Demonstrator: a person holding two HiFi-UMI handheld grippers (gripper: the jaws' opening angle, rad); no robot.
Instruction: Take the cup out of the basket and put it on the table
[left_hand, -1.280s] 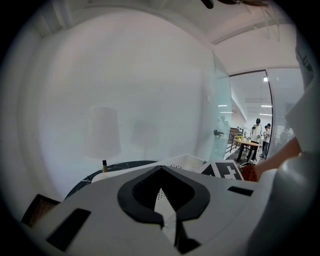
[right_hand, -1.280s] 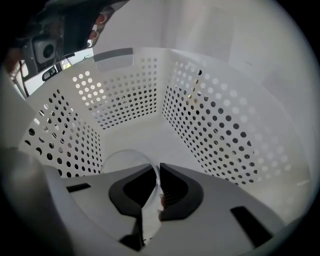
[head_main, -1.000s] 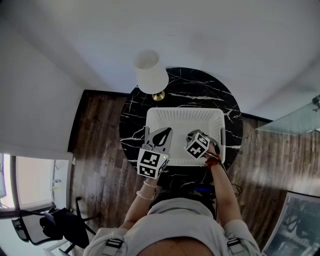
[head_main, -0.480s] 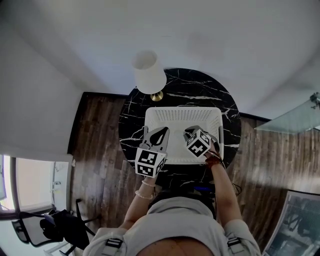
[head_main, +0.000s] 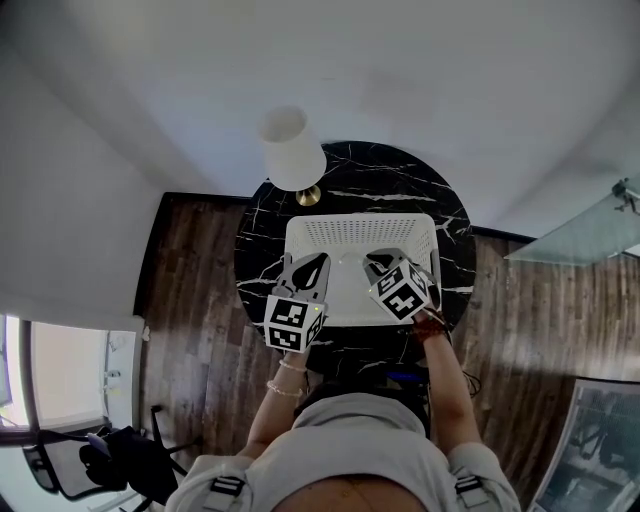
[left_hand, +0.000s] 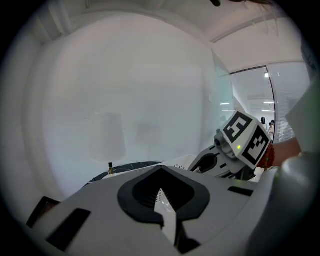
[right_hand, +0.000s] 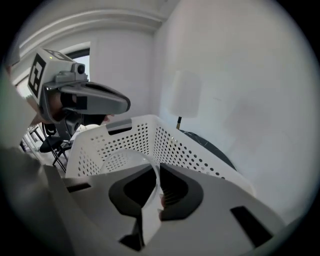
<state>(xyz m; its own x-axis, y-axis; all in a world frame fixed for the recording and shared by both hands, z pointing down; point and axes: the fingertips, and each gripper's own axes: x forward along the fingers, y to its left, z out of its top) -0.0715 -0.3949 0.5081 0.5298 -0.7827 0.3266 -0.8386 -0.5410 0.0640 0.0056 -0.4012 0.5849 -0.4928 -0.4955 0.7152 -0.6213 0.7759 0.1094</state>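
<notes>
Clear thin-walled plastic cup (right_hand: 128, 156) is pinched at its rim btwn the jaws of the right gripper (right_hand: 156, 176), which are clenched on the cup's wall. The cup is inside the white perforated plastic basket (right_hand: 187, 150). In the head view the right gripper (head_main: 376, 263) reaches in over the near-right part of the basket (head_main: 360, 222). The cup itself can't be made out there. Can't tell whether its bottom touches the basket floor.

The left gripper (left_hand: 160, 191) has its jaws pressed together w/ nothing btwn them. In the head view the left gripper (head_main: 308, 262) hangs over the basket's near-left rim, just beside the right one & apart from it.

In the way: the basket walls rise on all sides of the cup, w/ the right-hand wall closest to the right gripper.

The basket fills the middle & near part of the round black marble table w/ white veins (head_main: 400, 178). A table lamp w/ white shade & brass foot (head_main: 291, 152) stands at the table's far-left edge, near the basket's far-left corner but not touching it.

Open room: a band of bare marble behind the basket, widest at far right, & narrower strips to either side of it. The basket's near rim lies close to the table's near edge.

Past the table edge is dark wood plank floor (head_main: 190, 260) & a white wall behind. A glass panel (head_main: 575, 240) is off to the right. A black chair (head_main: 110, 450) is well apart at lower left.
</notes>
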